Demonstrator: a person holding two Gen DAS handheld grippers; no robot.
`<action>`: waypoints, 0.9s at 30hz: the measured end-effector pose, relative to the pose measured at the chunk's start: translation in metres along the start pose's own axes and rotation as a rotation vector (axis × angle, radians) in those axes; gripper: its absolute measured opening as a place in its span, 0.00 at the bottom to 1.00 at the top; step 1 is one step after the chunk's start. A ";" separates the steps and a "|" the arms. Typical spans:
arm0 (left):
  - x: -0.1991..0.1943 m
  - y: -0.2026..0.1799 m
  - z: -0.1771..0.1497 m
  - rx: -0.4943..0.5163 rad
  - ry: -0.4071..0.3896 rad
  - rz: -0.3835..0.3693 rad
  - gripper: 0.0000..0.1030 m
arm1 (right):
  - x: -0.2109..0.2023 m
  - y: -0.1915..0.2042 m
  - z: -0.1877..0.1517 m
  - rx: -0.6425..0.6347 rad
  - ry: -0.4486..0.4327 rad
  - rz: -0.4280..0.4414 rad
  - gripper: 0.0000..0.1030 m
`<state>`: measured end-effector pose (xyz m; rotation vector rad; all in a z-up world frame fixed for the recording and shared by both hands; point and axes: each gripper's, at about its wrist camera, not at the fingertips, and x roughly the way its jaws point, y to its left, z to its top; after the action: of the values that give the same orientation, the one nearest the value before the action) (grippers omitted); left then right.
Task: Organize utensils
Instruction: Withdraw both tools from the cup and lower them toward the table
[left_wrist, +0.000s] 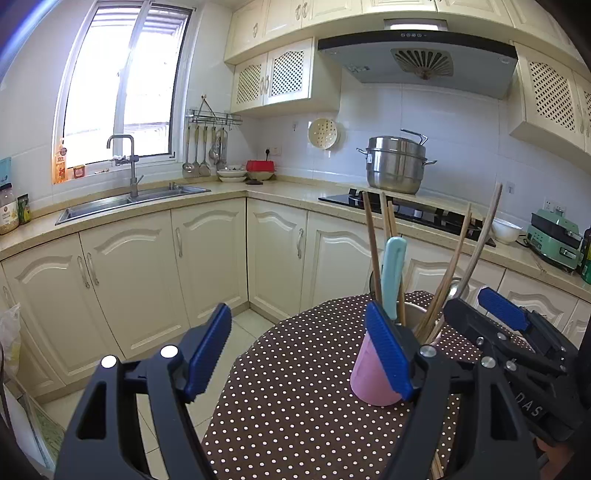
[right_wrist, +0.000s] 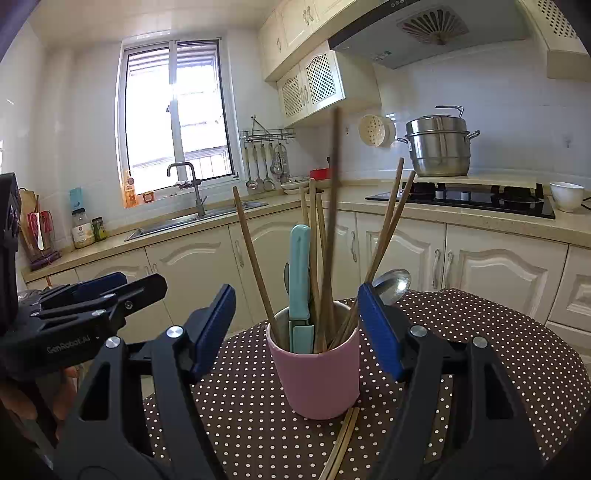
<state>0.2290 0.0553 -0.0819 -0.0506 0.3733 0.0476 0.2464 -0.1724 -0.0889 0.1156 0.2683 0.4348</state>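
Note:
A pink cup (right_wrist: 314, 376) stands on the brown polka-dot table (right_wrist: 480, 354). It holds several wooden chopsticks (right_wrist: 255, 258), a teal-handled knife (right_wrist: 300, 273) and a metal spoon (right_wrist: 393, 284). One dark chopstick (right_wrist: 334, 184) in the cup is blurred. My right gripper (right_wrist: 297, 332) is open, its blue pads on either side of the cup without pressing it. In the left wrist view my left gripper (left_wrist: 297, 354) is open and holds nothing, left of the cup (left_wrist: 369, 380), whose side its right finger hides. The right gripper (left_wrist: 476, 301) reaches in from the right.
A pair of chopsticks (right_wrist: 341, 443) lies on the table in front of the cup. Cream cabinets (left_wrist: 210, 266), a sink (left_wrist: 129, 203), a hob (right_wrist: 461, 201) with a steel pot (right_wrist: 439, 147) and a white bowl (right_wrist: 567, 195) line the far counter. Tiled floor (left_wrist: 229, 354) shows to the table's left.

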 end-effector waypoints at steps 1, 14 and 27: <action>-0.003 0.000 0.000 -0.001 -0.004 -0.001 0.71 | -0.003 0.001 0.001 -0.002 -0.003 0.002 0.66; -0.056 -0.014 0.003 0.019 -0.116 0.025 0.71 | -0.050 0.010 0.008 -0.004 -0.058 -0.038 0.70; -0.104 -0.040 -0.011 0.076 -0.200 0.074 0.76 | -0.106 0.023 0.004 -0.036 -0.093 -0.097 0.76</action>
<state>0.1307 0.0108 -0.0528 0.0426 0.1771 0.1105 0.1458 -0.1977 -0.0571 0.0874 0.1736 0.3370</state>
